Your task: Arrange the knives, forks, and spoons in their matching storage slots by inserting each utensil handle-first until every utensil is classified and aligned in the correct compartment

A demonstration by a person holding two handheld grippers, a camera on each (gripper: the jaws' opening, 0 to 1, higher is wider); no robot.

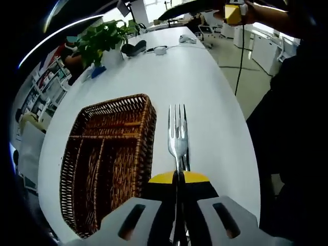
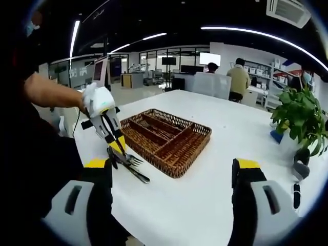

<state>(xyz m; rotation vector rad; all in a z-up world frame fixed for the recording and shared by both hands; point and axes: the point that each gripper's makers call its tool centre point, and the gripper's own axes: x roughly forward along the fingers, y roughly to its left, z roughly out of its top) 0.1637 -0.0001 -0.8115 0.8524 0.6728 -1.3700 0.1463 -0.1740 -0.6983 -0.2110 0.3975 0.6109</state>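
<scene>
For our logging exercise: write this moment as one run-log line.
left gripper: shut on fork | right gripper: open, holding nothing | wicker tray: on white table | remaining utensils: beside tray

On the white table [image 2: 205, 205] the wicker tray [image 2: 166, 139] stands; the left hand-held gripper [image 2: 117, 146] holds a fork [image 2: 130, 160] just beside it. The right hand-held gripper [image 2: 171, 177] is spread wide.

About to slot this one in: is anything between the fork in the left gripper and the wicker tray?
Nothing visible is. The left gripper is shut on the fork, which is beside the wicker tray, with bare white table around it. The right gripper is open, well back from both.
</scene>
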